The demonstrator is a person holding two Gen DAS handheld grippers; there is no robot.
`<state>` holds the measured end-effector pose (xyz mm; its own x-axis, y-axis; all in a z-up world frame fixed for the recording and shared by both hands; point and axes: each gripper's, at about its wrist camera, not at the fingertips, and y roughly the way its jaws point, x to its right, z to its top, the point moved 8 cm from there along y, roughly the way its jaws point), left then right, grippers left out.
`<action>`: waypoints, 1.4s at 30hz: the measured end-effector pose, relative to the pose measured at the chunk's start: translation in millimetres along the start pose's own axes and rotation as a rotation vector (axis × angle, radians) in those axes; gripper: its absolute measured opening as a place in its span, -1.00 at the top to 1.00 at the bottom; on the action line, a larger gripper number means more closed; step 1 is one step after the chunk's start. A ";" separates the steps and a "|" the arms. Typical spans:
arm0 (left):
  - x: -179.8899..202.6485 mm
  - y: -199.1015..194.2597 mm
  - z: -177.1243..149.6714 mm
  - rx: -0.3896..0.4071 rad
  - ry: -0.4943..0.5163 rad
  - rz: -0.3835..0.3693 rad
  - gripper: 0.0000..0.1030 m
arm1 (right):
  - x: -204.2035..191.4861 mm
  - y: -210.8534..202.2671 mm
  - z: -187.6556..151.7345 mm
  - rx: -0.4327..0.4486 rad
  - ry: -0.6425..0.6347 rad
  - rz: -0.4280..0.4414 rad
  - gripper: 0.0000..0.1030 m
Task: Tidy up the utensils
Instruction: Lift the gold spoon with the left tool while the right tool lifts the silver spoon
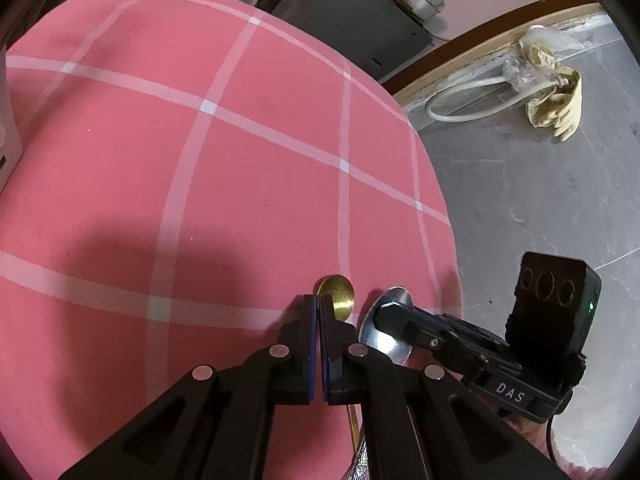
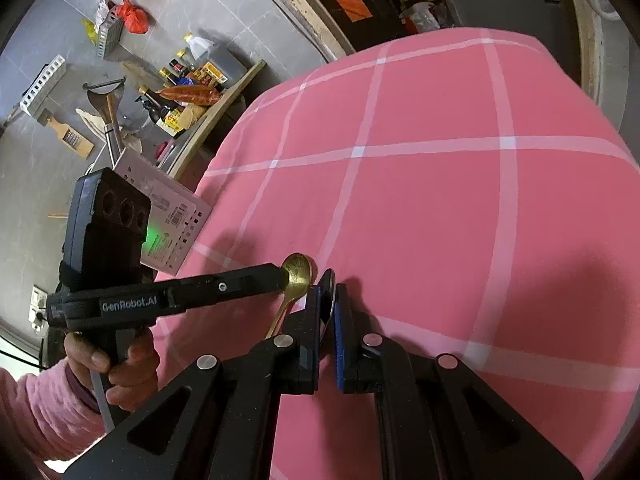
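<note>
A gold spoon [image 1: 338, 292] lies on the pink checked tablecloth [image 1: 240, 180] with its bowl away from me. Its handle runs back under my fingers. My left gripper [image 1: 317, 300] is shut with nothing visible between its blue pads, and the gold bowl sits just outside its right finger. In the right wrist view that gripper's tip [image 2: 278, 276] meets the left rim of the gold spoon [image 2: 298, 272]. My right gripper [image 2: 328, 288] is shut on a silver spoon [image 2: 328, 300], held edge-on between the pads. From the left wrist view the silver spoon's bowl [image 1: 386, 346] shows behind the right gripper [image 1: 386, 310].
The table edge drops to grey floor on the right, where a white hose [image 1: 460, 100] and yellow gloves [image 1: 560, 108] lie. A white box [image 2: 168, 216] stands at the table's left edge. Bottles and clutter [image 2: 180, 92] sit on the floor. A hand [image 2: 120, 364] in a pink sleeve holds the left gripper.
</note>
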<state>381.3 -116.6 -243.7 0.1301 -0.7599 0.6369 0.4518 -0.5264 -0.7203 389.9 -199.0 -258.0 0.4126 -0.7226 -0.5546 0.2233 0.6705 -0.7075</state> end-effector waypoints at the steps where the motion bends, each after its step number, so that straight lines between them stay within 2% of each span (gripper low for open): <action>1: 0.9 0.9 0.0 -0.001 0.002 0.002 0.95 | -0.3 -2.0 -0.5 0.004 0.000 -0.001 0.90; 9: 15.0 7.9 8.4 -0.004 0.156 0.067 0.92 | 17.7 -37.4 -14.8 0.071 0.062 0.020 0.93; 14: 22.0 13.5 15.0 -0.017 0.214 0.054 0.92 | 26.2 -48.9 -25.9 0.097 0.088 0.043 0.94; 18: 28.3 18.2 11.3 -0.050 0.230 0.027 0.92 | 25.8 -52.3 -28.8 0.106 0.084 0.025 0.94; 24: 38.8 18.4 -15.0 -0.100 0.214 -0.017 0.90 | 30.6 -66.8 -43.0 0.104 0.107 -0.014 0.94; 28: 37.5 7.5 -32.4 -0.109 0.190 -0.018 0.89 | 32.0 -74.2 -57.0 0.097 0.134 -0.037 0.94; 33: 35.1 -9.9 -47.8 -0.113 0.110 -0.053 0.66 | 32.0 -74.8 -75.5 0.086 0.154 -0.060 0.94; 35: 37.2 -11.3 -51.2 -0.110 0.073 -0.076 0.41 | 32.2 -74.0 -81.8 0.082 0.168 -0.058 0.94; 36: 39.8 -9.2 -51.5 -0.109 0.063 -0.078 0.37 | 32.3 -73.7 -84.9 0.082 0.176 -0.055 0.93; 38: 42.4 -4.9 -52.0 -0.104 0.064 -0.064 0.28 | 31.3 -74.8 -91.1 0.085 0.185 -0.055 0.94; 42: 48.4 5.6 -50.9 -0.099 0.103 0.016 0.28 | 32.7 -77.9 -101.8 0.094 0.208 -0.047 0.94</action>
<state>345.2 -175.7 -230.9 0.0430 -0.8008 0.5973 0.3603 -0.5452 -0.7569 296.1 -292.0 -265.6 0.2114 -0.7657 -0.6074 0.3232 0.6413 -0.6959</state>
